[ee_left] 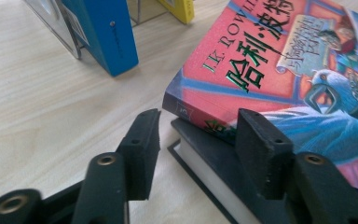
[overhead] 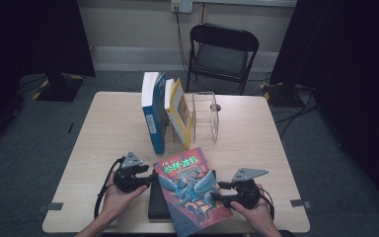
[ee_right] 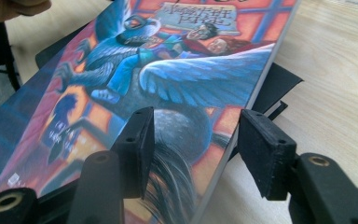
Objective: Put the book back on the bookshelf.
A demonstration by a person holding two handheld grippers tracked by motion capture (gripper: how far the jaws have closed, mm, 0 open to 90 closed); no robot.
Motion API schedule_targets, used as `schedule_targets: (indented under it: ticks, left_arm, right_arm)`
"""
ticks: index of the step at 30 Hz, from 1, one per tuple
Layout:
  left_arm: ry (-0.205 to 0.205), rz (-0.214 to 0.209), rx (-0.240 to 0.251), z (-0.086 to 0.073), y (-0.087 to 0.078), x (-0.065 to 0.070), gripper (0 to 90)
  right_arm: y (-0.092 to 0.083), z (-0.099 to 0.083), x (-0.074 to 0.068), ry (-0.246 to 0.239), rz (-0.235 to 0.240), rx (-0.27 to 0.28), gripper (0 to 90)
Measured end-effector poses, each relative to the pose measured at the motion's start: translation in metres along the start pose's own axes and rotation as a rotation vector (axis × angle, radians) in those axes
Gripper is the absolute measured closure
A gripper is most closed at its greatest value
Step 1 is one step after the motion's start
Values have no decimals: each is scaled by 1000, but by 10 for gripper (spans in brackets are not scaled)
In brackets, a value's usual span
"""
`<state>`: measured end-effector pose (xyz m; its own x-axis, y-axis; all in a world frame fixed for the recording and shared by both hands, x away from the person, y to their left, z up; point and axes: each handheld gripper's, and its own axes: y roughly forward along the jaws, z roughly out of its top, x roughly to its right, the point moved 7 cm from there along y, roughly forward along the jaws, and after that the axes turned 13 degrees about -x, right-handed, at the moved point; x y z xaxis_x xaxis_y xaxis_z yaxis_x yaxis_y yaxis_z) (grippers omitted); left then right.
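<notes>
A red-covered novel (overhead: 190, 190) with a winged creature on its front lies askew on a black book (overhead: 157, 202) near the table's front edge. My left gripper (overhead: 150, 181) is at the novel's spine side. In the left gripper view its jaws (ee_left: 199, 119) straddle the spine corner of the novel (ee_left: 279, 60) and the black book (ee_left: 214, 168), with a gap at the left pad. My right gripper (overhead: 219, 191) is at the novel's right edge. There the novel (ee_right: 168, 79) runs between its jaws (ee_right: 196, 115), one above the cover and one off the page edge, not pressing.
A blue book (overhead: 153, 113) and a yellow book (overhead: 180, 111) stand upright against a clear acrylic holder (overhead: 206, 116) at mid-table. The wooden table (overhead: 103, 133) has bare room at left and right. A black folding chair (overhead: 222, 49) stands behind it.
</notes>
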<state>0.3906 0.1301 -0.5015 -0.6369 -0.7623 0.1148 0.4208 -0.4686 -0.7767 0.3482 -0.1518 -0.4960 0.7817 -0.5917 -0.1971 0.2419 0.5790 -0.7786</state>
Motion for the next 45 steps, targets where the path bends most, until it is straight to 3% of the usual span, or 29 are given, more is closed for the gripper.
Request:
schedule_targets:
  ticks: [1,2,3,7,13,18,24,33,34,37,38,39,40,45]
  left_arm:
    - [0,0,0,0,0,0,497]
    - [19,-26,-12,-2,-2,1,497]
    - [1,-67,-12,-4,-2,5,464]
    - [12,-86,-21,-9,-7,15,493]
    - [26,-162,-45,-17,-10,36,500]
    - [-2,-205,-44,-17,-7,33,445]
    - [0,-234,-47,-15,-6,31,493]
    - [0,-190,-32,-3,1,26,525]
    - [23,-160,-28,0,3,25,533]
    - [16,-123,-21,4,6,23,561]
    - [30,-74,-16,5,12,20,586]
    - [30,-74,-16,5,12,20,588]
    - [5,-71,-24,7,12,21,588]
    - [27,-70,-13,5,12,20,574]
  right_arm:
    - [0,0,0,0,0,0,473]
    - [0,0,0,-9,-2,-1,468]
    - [0,1,0,-18,-2,1,459]
    - [6,7,5,-14,12,9,409]
    - [12,15,8,-17,3,15,393]
    - [13,16,9,-5,8,20,393]
    - [13,16,8,15,1,9,395]
    - [11,12,5,61,-43,13,388]
    - [9,9,2,62,-57,6,385]
    - [6,6,-1,62,-57,4,385]
    - [4,3,-4,57,-52,-4,386]
    - [4,3,-4,57,-52,-4,386]
    - [3,0,-6,62,-50,6,387]
    - [4,4,1,51,-52,29,349]
